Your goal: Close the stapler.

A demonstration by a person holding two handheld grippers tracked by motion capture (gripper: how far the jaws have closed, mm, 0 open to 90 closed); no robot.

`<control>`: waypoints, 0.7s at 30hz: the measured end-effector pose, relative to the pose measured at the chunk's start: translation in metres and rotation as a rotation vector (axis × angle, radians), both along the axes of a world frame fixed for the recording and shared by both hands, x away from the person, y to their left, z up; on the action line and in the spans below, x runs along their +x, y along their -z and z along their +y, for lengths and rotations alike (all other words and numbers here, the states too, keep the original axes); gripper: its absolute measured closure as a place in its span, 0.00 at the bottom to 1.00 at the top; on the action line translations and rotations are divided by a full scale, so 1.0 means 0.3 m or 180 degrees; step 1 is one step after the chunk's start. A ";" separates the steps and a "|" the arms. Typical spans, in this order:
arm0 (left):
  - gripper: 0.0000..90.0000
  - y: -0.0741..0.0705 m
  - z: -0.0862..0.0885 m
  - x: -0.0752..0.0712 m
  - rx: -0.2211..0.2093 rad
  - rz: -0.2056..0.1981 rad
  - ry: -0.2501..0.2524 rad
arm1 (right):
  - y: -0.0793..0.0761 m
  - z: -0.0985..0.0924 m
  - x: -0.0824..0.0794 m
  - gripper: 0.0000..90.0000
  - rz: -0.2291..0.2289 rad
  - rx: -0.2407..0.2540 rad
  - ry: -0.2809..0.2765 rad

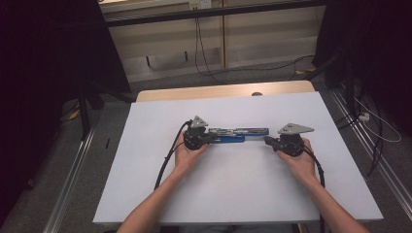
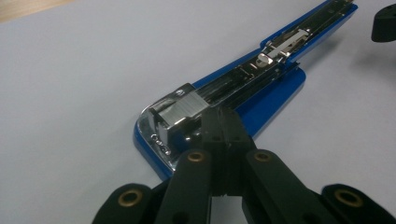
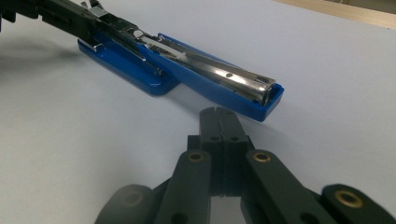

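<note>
Left gripper (image 2: 223, 122) closed, touching opened blue stapler (image 2: 261, 88)

Lab, black curtains (image 1: 43, 58), floor rails (image 1: 73, 174), cables (image 1: 201, 48)

stapler's far end (image 2: 343, 7): running off the top edge of the left gripper view.
stapler's head end (image 3: 56, 14): lying behind the dark blurred left gripper (image 3: 14, 11), itself cut by the frame's corner.
right gripper (image 2: 385, 21): showing as a dark lump, clipped by the right edge.
forearms (image 1: 145, 213): leaving the high view's bottom edge.
</note>
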State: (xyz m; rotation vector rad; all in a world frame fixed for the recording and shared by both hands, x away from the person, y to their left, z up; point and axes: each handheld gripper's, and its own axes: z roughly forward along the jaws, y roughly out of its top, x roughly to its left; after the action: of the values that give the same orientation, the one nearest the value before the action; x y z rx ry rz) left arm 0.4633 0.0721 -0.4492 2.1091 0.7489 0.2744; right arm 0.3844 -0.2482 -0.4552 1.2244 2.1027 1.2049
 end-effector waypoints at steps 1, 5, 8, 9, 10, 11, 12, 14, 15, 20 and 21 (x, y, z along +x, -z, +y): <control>1.00 -0.001 0.002 0.001 0.0000 0.0009 0.0005 | 0.001 -0.001 0.001 1.00 0.0009 -0.0007 0.0004; 1.00 -0.001 0.003 0.001 0.0010 0.0002 0.0004 | 0.003 0.000 0.003 1.00 0.0019 -0.0026 0.0004; 1.00 -0.002 0.004 0.000 0.0021 -0.0001 0.0011 | 0.002 0.000 0.004 1.00 0.0029 -0.0040 0.0015; 1.00 -0.001 0.003 0.001 -0.0003 0.0005 0.0000 | 0.003 -0.001 0.005 1.00 0.0027 -0.0045 0.0019; 1.00 0.000 0.005 0.002 -0.0015 0.0011 0.0002 | 0.004 -0.003 0.009 1.00 0.0038 -0.0048 0.0022; 1.00 -0.001 0.008 0.003 -0.0010 0.0021 0.0011 | 0.004 -0.003 0.010 1.00 0.0040 -0.0047 0.0031; 1.00 -0.001 0.008 0.003 -0.0010 0.0021 0.0011 | 0.004 -0.003 0.010 1.00 0.0040 -0.0047 0.0031; 1.00 -0.001 0.009 0.003 -0.0007 0.0022 -0.0016 | 0.004 -0.003 0.013 1.00 0.0043 -0.0051 0.0038; 1.00 -0.004 0.012 0.003 0.0013 0.0029 -0.0040 | 0.004 -0.003 0.014 1.00 0.0044 -0.0070 0.0033; 1.00 0.000 0.023 0.005 -0.0028 0.0025 -0.0053 | -0.001 -0.004 0.011 1.00 0.0036 -0.0080 0.0010; 1.00 0.001 0.020 0.005 -0.0046 0.0046 -0.0042 | 0.001 -0.007 0.016 1.00 0.0067 -0.0084 0.0035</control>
State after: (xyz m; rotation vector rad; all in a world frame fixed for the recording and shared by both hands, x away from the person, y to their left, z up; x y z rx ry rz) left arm 0.4649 0.0781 -0.4495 2.0951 0.7712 0.2604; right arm 0.3890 -0.2504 -0.4554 1.2404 2.1175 1.1607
